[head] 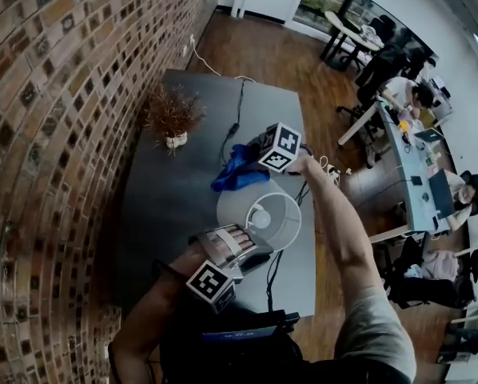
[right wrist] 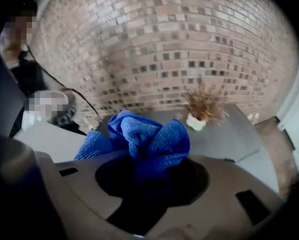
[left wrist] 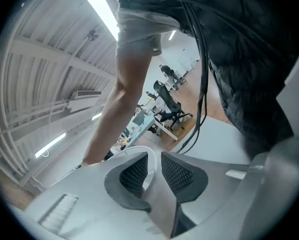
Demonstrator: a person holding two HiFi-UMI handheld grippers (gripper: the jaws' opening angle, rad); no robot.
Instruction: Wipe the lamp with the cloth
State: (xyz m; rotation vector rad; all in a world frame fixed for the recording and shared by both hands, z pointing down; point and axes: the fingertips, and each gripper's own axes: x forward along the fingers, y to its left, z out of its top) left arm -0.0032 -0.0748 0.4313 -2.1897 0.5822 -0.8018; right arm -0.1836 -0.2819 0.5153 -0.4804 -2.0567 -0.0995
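The lamp's pale round shade [head: 272, 214] stands near the front of the dark grey table [head: 167, 198]. My left gripper [head: 243, 250] is at the shade's near rim. In the left gripper view its jaws [left wrist: 154, 173] are closed on the thin white edge of the shade [left wrist: 150, 166]. A bunched blue cloth [head: 235, 173] hangs just behind the shade, above the table. My right gripper [head: 253, 160] is shut on it. The right gripper view shows the cloth [right wrist: 149, 139] bulging out between that gripper's dark jaws [right wrist: 152, 171].
A dried plant in a white pot [head: 173, 120] stands at the back left of the table, against the brick wall [head: 55, 134]. Black cables [head: 233, 122] run across the table and off its front edge. Office desks with seated people [head: 407, 102] lie to the right.
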